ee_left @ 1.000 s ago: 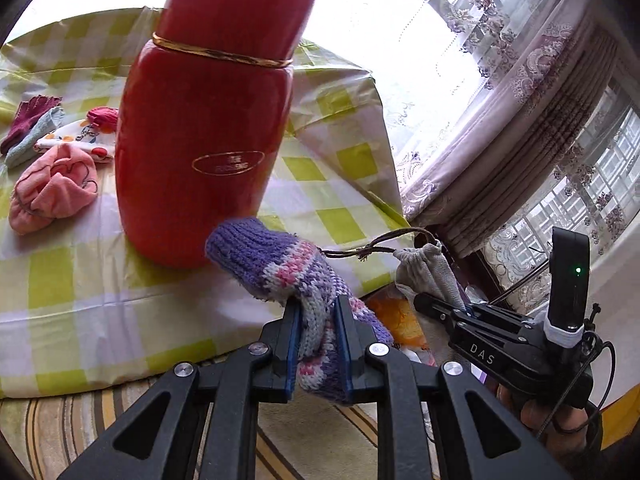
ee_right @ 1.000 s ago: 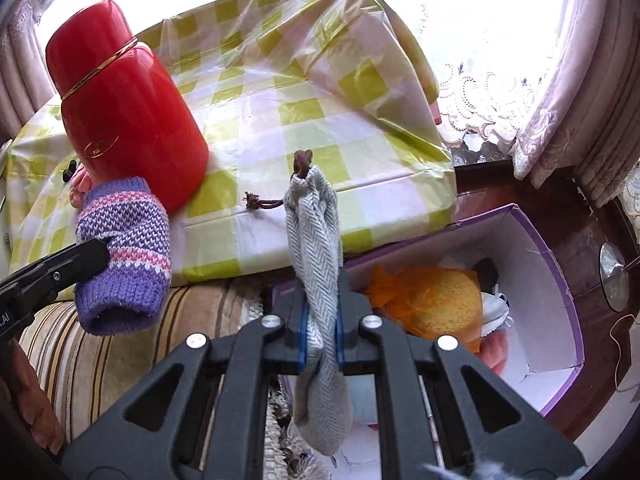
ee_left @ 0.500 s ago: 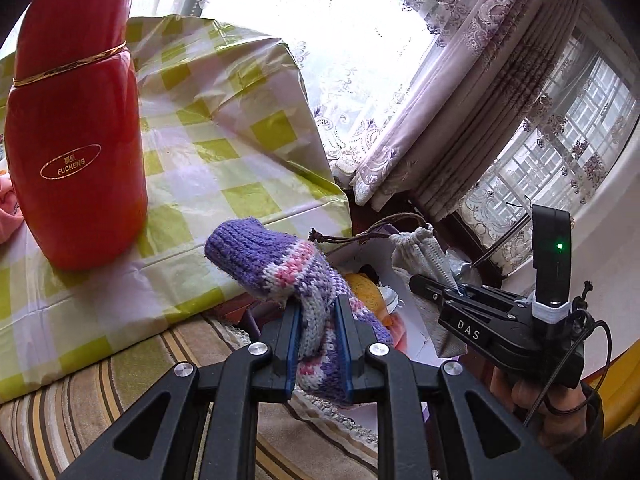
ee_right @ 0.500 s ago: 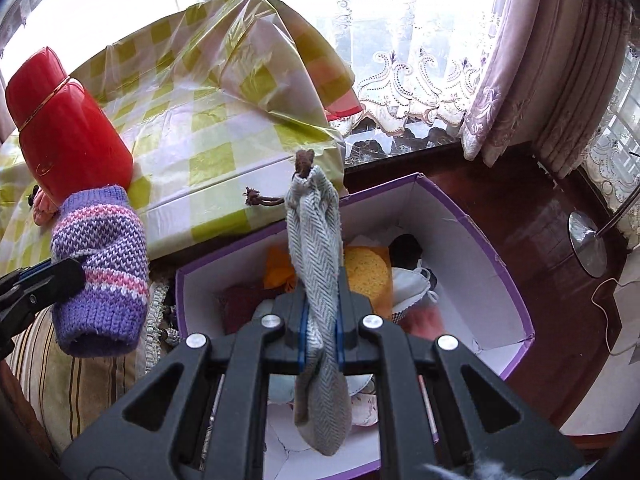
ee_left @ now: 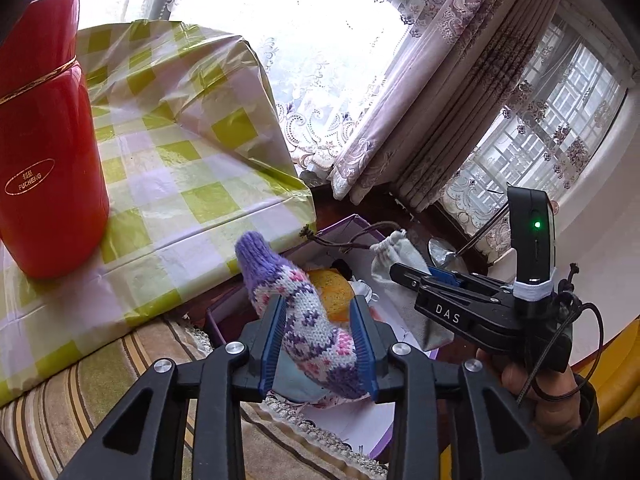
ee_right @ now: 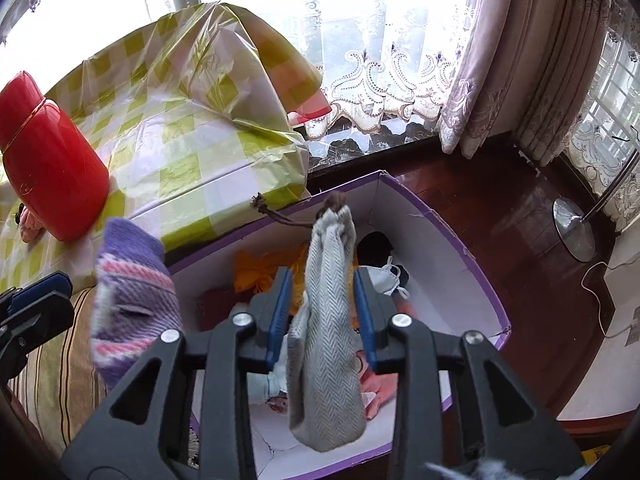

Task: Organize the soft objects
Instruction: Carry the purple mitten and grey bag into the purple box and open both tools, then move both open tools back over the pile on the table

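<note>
My left gripper (ee_left: 318, 316) is open, its jaws spread apart; the purple and pink knitted sock (ee_left: 304, 312) lies loose between them over the purple-rimmed white box (ee_left: 218, 322). The sock also shows blurred in the right wrist view (ee_right: 132, 300). My right gripper (ee_right: 322, 300) is open too; the grey herringbone drawstring pouch (ee_right: 326, 344) hangs between its spread jaws above the box (ee_right: 460, 248). The pouch (ee_left: 400, 264) and right gripper (ee_left: 420, 284) show in the left wrist view. The box holds orange cloth (ee_right: 260, 272), a white mask (ee_right: 390, 278) and other soft items.
A table with a green-checked cloth (ee_right: 200, 152) stands beside the box, with a red thermos (ee_left: 44, 160) on it. A striped rug (ee_left: 120, 364) lies under the box. Dark wood floor (ee_right: 500, 216), curtains (ee_right: 500, 60) and a lamp base (ee_right: 574, 232) are to the right.
Both grippers moved right from the table to over the box and opened their jaws. The sock and the pouch are no longer pinched and are slipping down.
</note>
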